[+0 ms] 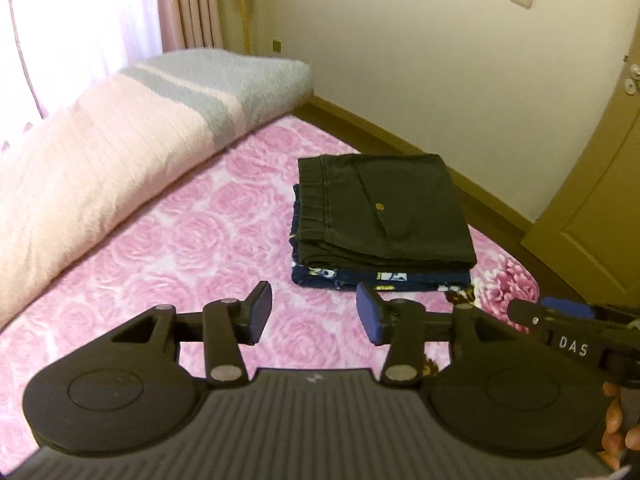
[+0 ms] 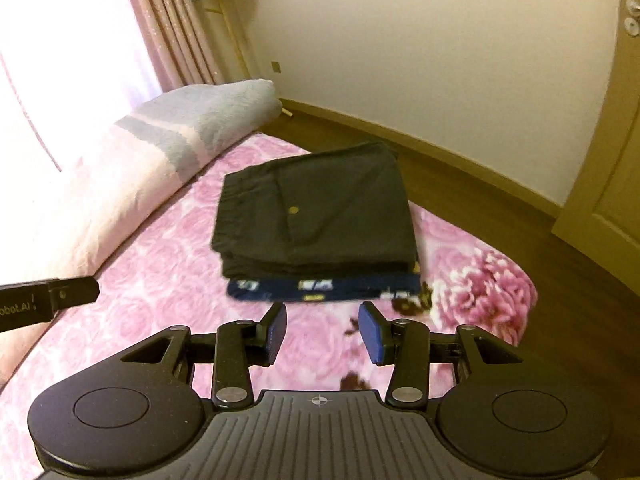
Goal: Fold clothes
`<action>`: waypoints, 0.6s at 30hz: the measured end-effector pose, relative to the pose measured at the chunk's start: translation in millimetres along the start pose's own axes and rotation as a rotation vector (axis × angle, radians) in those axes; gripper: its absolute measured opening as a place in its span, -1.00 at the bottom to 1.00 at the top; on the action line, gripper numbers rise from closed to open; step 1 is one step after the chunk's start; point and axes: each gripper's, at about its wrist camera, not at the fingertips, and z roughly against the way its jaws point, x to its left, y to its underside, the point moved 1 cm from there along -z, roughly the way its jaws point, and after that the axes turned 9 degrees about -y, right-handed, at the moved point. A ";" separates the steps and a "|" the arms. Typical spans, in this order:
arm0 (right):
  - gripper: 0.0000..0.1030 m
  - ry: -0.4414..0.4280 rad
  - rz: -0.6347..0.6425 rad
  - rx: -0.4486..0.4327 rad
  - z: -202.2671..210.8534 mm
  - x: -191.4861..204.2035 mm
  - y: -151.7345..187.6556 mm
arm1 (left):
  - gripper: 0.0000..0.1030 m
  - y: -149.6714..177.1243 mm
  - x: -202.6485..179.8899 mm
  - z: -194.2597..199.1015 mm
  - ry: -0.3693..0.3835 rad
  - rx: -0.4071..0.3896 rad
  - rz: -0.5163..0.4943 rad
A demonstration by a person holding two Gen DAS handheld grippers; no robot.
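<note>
Folded black trousers [image 1: 384, 210] with a brass button lie on top of a folded navy patterned garment [image 1: 380, 278], stacked on the pink rose bedspread [image 1: 180, 240]. The stack also shows in the right wrist view, trousers [image 2: 320, 208] above the navy garment [image 2: 320, 290]. My left gripper [image 1: 314, 312] is open and empty, hovering in front of the stack. My right gripper [image 2: 323, 332] is open and empty, just in front of the stack's near edge. The right gripper's side shows at the right of the left wrist view [image 1: 568, 320].
A rolled pink and grey blanket [image 1: 120, 140] lies along the left side of the bed. The bed's edge drops to a wooden floor [image 2: 500, 184] at the right. A door [image 1: 600, 200] and cream wall stand beyond. Curtains [image 2: 168, 20] hang at the back left.
</note>
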 end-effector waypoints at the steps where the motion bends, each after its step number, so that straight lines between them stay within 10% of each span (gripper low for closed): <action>1: -0.15 0.007 -0.007 -0.006 11.4 8.6 5.7 | -0.15 4.1 2.2 8.1 0.004 -0.005 -0.004; 7: -0.12 0.054 -0.060 -0.030 57.7 39.9 38.4 | -0.14 27.9 12.9 53.7 0.031 -0.031 -0.038; 10: 0.66 0.080 -0.074 -0.044 75.9 50.6 50.9 | -0.13 37.8 11.8 70.4 0.040 -0.045 -0.061; 18: 0.66 0.126 -0.044 -0.107 123.2 70.2 64.1 | 0.05 49.8 11.7 106.4 0.035 -0.087 -0.063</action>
